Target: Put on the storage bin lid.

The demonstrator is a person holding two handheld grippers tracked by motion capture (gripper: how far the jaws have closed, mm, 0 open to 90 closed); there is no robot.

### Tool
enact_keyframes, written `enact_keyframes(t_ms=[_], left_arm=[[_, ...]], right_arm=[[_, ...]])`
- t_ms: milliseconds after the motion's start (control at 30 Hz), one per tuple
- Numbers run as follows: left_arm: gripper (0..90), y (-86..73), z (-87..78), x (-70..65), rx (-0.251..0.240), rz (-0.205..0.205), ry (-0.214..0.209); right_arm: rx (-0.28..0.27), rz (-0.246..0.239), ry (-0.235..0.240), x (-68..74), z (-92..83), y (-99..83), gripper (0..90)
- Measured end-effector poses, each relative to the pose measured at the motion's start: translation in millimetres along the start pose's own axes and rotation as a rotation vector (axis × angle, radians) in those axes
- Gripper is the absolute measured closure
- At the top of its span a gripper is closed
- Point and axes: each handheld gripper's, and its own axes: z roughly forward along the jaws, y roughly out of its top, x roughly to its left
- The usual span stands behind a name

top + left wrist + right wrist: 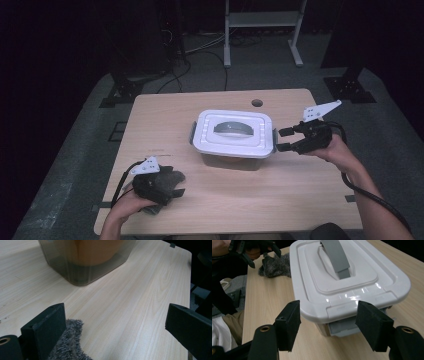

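Observation:
A translucent storage box with a white lid (234, 134) and a flat grey handle (337, 257) stands mid-table. My right gripper (281, 140) is at its right end, level with the lid's rim. Its jaws stand open on either side of the lid's edge (342, 307) and the grey latch (342, 327) below it, without touching them. At the front left my left gripper (175, 181) rests open over a grey fuzzy cloth (172, 177). The cloth (67, 345) lies by its left jaw, not pinched. Through the box wall (85, 277) something orange (95, 250) shows.
The wooden table (165, 115) has a round hole (257, 103) near its far edge. A white metal frame (262, 25) and black stands are on the floor behind it. A person's lap is at the near edge.

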Motion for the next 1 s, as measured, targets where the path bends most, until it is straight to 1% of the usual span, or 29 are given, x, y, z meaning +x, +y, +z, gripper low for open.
enact_keyframes(t_ms=[233, 567, 800, 1000], left_arm=[[2.7, -0.3, -0.1, 0.4, 0.000, -0.001, 0.001], [2.6, -0.5, 0.2, 0.3, 0.001, -0.001, 0.004], [2.6, -0.8, -0.1, 0.5, 0.003, -0.002, 0.004], [2.6, -0.5, 0.5, -0.1, 0.004, -0.001, 0.002]], right_arm=[[0.000, 0.040, -0.001, -1.1, -3.4, -19.9, 34.1], [-0.005, 0.072, -0.013, -0.4, -12.6, -37.4, 33.7], [0.008, 0.102, -0.020, 0.0, -14.8, -54.3, 33.3], [0.002, 0.115, -0.027, 2.3, -18.2, -64.7, 33.2]])
